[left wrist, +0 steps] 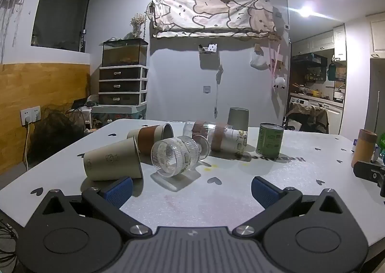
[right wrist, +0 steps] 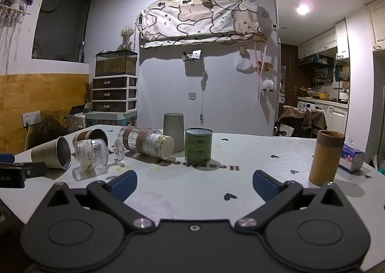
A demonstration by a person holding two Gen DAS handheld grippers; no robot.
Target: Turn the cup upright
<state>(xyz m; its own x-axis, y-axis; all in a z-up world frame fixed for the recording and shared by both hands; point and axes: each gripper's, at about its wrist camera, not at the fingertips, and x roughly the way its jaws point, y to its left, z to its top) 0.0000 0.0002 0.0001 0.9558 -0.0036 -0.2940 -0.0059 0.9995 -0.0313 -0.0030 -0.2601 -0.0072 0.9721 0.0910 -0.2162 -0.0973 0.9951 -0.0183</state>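
Note:
Several cups lie on their sides on the white table (left wrist: 216,203): a beige cup (left wrist: 112,162), a cup with a brown sleeve (left wrist: 150,135), a clear ribbed stemmed glass (left wrist: 175,157) and a clear tumbler with brown bands (left wrist: 216,135). A grey cup (left wrist: 238,119) stands upside down behind them. The same group shows in the right wrist view: beige cup (right wrist: 51,153), ribbed glass (right wrist: 92,153), tumbler (right wrist: 146,143), grey cup (right wrist: 173,132). My left gripper (left wrist: 191,188) is open and empty, just in front of the beige cup and ribbed glass. My right gripper (right wrist: 195,182) is open and empty, over bare table.
A green tin can (left wrist: 269,144) stands upright right of the cups, also in the right wrist view (right wrist: 198,145). A tan cylinder (right wrist: 326,157) stands at the right, with a blue tissue pack (right wrist: 352,156) behind it. The table's edge runs along the left.

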